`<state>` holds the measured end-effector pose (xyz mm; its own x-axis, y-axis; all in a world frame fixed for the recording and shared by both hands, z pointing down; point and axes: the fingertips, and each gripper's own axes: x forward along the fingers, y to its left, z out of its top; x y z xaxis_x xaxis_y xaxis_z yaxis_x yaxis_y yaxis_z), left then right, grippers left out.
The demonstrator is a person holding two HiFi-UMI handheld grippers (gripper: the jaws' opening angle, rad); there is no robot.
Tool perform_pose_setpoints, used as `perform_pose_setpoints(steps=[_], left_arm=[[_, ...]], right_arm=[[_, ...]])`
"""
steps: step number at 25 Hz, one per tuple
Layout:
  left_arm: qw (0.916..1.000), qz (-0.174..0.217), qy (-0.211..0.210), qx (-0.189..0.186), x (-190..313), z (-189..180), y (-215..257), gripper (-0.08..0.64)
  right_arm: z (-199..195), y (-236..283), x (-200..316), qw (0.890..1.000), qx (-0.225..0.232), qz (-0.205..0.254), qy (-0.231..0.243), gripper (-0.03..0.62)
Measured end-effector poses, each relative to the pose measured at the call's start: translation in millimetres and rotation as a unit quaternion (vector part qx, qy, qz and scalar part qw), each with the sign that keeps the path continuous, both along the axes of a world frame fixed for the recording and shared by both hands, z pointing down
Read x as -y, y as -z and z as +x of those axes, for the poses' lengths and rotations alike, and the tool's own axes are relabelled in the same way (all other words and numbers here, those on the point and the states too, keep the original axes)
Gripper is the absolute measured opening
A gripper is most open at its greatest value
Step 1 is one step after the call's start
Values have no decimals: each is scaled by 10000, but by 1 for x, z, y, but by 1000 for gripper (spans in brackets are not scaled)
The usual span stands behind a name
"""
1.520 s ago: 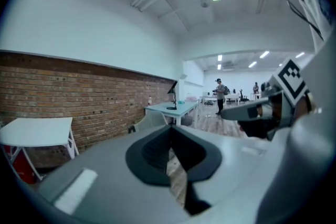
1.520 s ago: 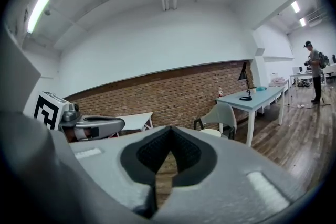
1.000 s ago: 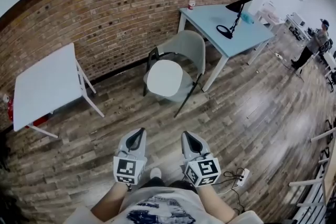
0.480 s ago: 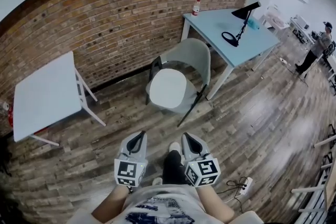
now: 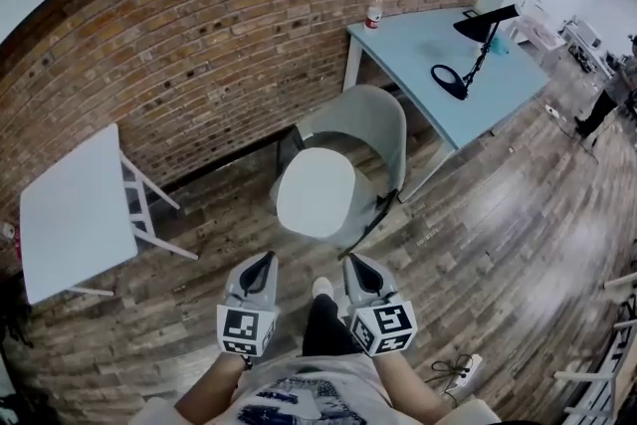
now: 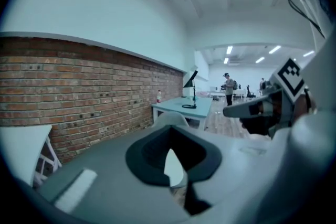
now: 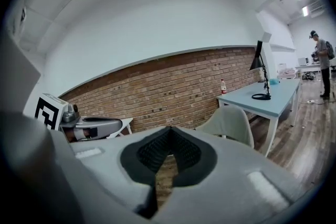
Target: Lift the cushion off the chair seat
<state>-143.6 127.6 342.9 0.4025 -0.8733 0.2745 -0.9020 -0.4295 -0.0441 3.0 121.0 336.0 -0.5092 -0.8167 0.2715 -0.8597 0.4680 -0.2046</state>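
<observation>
White and oval, the padded cushion point(image 5: 317, 192) lies on the seat of the pale grey plastic shell chair point(image 5: 370, 112), which stands before the red brick wall point(image 5: 199, 45). In the head view, the left gripper point(image 5: 265, 259) and right gripper point(image 5: 354, 261) hover side by side, apart from it. The left gripper view shows its jaws pressed together with nothing between them, the cushion beyond their tips. The right gripper view shows jaws likewise closed and empty, the chair off to the right.
</observation>
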Motion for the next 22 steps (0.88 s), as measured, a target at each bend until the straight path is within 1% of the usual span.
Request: perform_pose_setpoints(steps=[5, 9, 14, 22], left_arm=[[9998, -126, 78, 125, 93, 12, -8, -9], [9992, -276, 262, 90, 148, 20, -15, -9], [9988, -371, 246, 184, 193, 26, -26, -8], [9973, -618, 273, 274, 248, 9, -58, -9]], right_arm=[[14, -2, 98, 9999, -32, -23, 108, -3], [28, -7, 156, 9997, -17, -104, 213, -3], [39, -26, 205, 9993, -38, -277, 238, -3], [31, -59, 261, 9984, -96, -516, 228, -3]])
